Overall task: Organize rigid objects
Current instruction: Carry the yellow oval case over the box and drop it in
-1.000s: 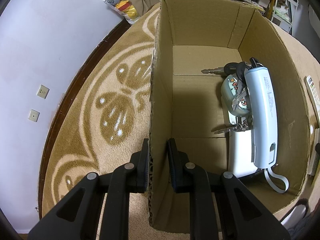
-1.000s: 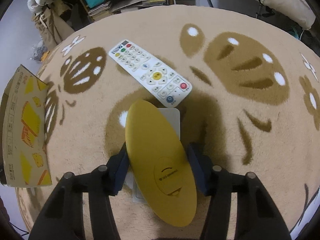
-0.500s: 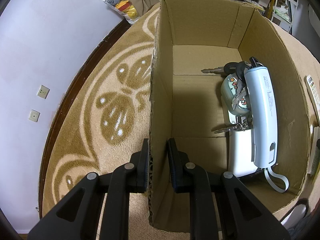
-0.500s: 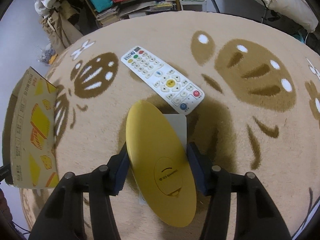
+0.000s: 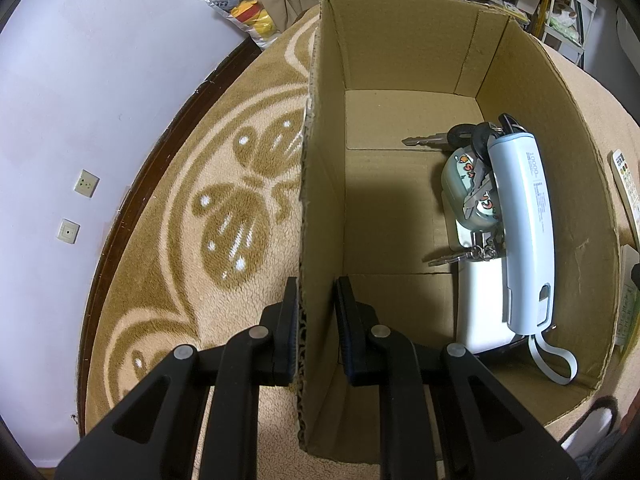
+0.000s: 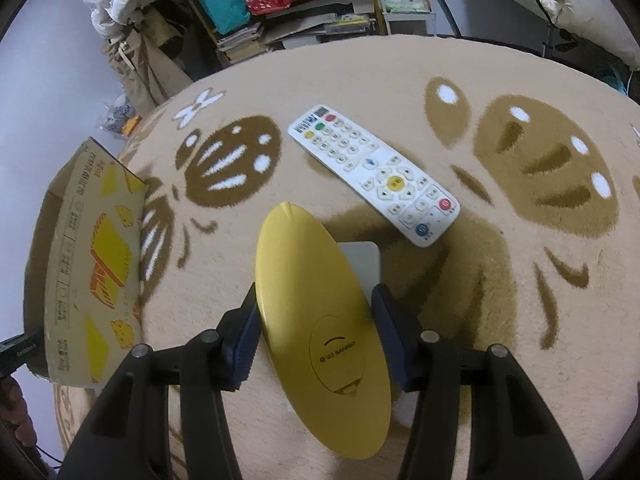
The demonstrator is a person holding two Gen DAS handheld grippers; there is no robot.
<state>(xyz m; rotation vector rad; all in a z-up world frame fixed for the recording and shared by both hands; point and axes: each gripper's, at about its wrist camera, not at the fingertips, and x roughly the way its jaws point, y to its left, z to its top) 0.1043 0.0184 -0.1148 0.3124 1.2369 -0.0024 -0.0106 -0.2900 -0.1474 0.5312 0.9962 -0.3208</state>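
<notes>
Readable on the round hatch of the flat yellow oval plastic object [image 6: 320, 332]: "'23 SANRIO", printed beneath a small curved mark. Printed along the side of the pale blue rounded power bank [image 5: 524, 224]: "10000", followed by finer lines too small to make out. Rows of print along the brown cardboard box [image 6: 86, 264] with yellow graphics, not legible. Button markings on the white remote control [image 6: 374, 172] too small to read.

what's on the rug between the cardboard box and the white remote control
In the right wrist view, nothing lies there: only bare patterned rug separates the cardboard box from the white remote control. The yellow oval object in the right gripper sits nearer the camera.
</notes>
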